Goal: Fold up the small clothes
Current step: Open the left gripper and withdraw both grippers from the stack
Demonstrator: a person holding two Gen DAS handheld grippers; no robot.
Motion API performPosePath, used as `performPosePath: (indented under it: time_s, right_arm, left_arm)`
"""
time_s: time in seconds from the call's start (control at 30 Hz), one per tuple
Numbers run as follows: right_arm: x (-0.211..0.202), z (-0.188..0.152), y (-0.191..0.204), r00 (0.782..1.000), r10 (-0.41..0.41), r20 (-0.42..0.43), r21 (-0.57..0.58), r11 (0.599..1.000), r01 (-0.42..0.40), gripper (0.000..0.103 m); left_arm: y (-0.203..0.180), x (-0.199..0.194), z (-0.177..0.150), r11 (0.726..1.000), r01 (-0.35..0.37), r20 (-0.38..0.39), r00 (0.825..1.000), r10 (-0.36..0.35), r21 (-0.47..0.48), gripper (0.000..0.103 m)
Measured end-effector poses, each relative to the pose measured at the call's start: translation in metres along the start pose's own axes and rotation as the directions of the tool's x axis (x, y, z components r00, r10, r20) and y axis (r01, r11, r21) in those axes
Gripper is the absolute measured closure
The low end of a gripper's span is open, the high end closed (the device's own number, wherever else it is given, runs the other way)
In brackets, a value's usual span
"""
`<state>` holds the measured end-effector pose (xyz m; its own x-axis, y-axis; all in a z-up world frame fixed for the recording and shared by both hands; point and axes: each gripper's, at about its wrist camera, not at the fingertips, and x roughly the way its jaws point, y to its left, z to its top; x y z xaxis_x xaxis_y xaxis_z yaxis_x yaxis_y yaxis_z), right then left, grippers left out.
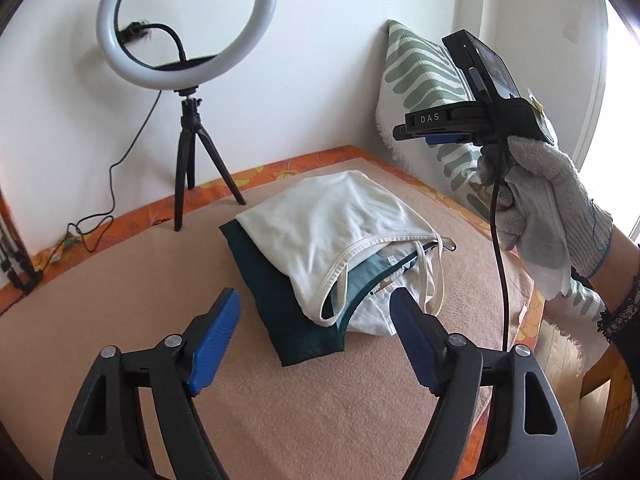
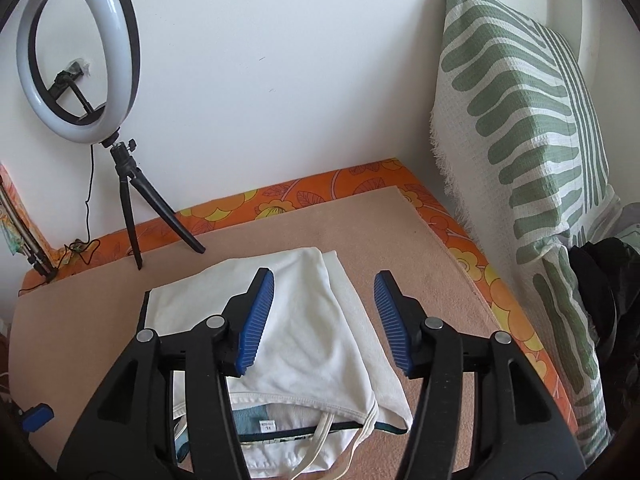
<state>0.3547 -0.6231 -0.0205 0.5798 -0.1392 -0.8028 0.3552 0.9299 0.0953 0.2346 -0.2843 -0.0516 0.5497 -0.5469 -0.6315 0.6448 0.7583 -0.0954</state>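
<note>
Both grippers sit closest to the cameras with their blue-padded jaws spread apart and nothing between the pads. Left gripper (image 1: 316,336) hovers with its jaws wide, and the folded stack of clothes lies just ahead of its fingertips. Right gripper (image 2: 325,322) hangs above the same stack with its jaws moderately parted; white cloth shows below and between them, not touching the pads.

Largest underneath everything is the peach blanket (image 1: 280,408), spread flat. Beyond the jaws, a green-striped pillow (image 2: 532,152) leans on the wall and a ring light (image 1: 184,28) stands on a small tripod.

White camisole (image 1: 320,224) tops the stack, over a dark green garment (image 1: 288,320). Thin white straps (image 1: 430,280) trail out loose near the left gripper's right-hand jaw.

Likely risk: a jaw could snag a loose strap when moving off and drag the top layer askew. The black cable (image 1: 500,248) hanging from the right gripper could also brush the stack's edge.
</note>
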Motion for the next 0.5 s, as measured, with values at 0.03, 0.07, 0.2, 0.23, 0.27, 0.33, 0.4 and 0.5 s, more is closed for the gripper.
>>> performPosePath:
  time_s: [0.03,0.07,0.2,0.23,0.27,0.33,0.4,0.5]
  right_arm:
    - [-0.008,-0.003,0.003,1.0,-0.001,0.006,-0.001,1.0,0.001,0.042]
    - [-0.015,-0.006,0.006,1.0,0.002,0.009,-0.004,1.0,-0.002,0.037]
    - [-0.048,-0.022,0.026,0.999,-0.014,0.035,-0.033,0.999,0.015,0.023]
    - [-0.058,-0.028,0.032,0.999,-0.014,0.049,-0.035,0.999,0.016,0.016]
    - [-0.068,-0.034,0.037,0.998,-0.013,0.062,-0.038,0.999,0.015,0.013]
    - [-0.085,-0.045,0.046,0.996,-0.013,0.085,-0.033,0.999,0.016,0.012]
    - [-0.101,-0.059,0.053,0.995,-0.018,0.097,-0.024,0.999,0.021,0.012]
    - [-0.124,-0.079,0.064,0.994,-0.025,0.111,-0.026,0.999,0.028,0.012]
  left_arm:
    - [-0.001,-0.007,-0.001,1.0,-0.003,0.005,1.0,0.003,0.003,0.024]
    - [-0.004,-0.015,-0.003,1.0,-0.007,0.011,1.0,0.007,0.006,0.024]
    - [-0.012,-0.053,-0.013,0.999,-0.029,0.045,0.999,0.028,0.018,0.024]
    - [-0.013,-0.062,-0.016,0.999,-0.038,0.051,0.998,0.036,0.025,0.023]
    - [-0.013,-0.072,-0.018,0.999,-0.044,0.057,0.997,0.042,0.03,0.023]
    - [-0.012,-0.091,-0.024,0.998,-0.053,0.074,0.996,0.05,0.03,0.021]
    - [-0.009,-0.107,-0.03,0.998,-0.066,0.086,0.994,0.065,0.016,0.021]
    - [-0.006,-0.128,-0.036,0.995,-0.102,0.085,0.991,0.101,0.005,0.021]
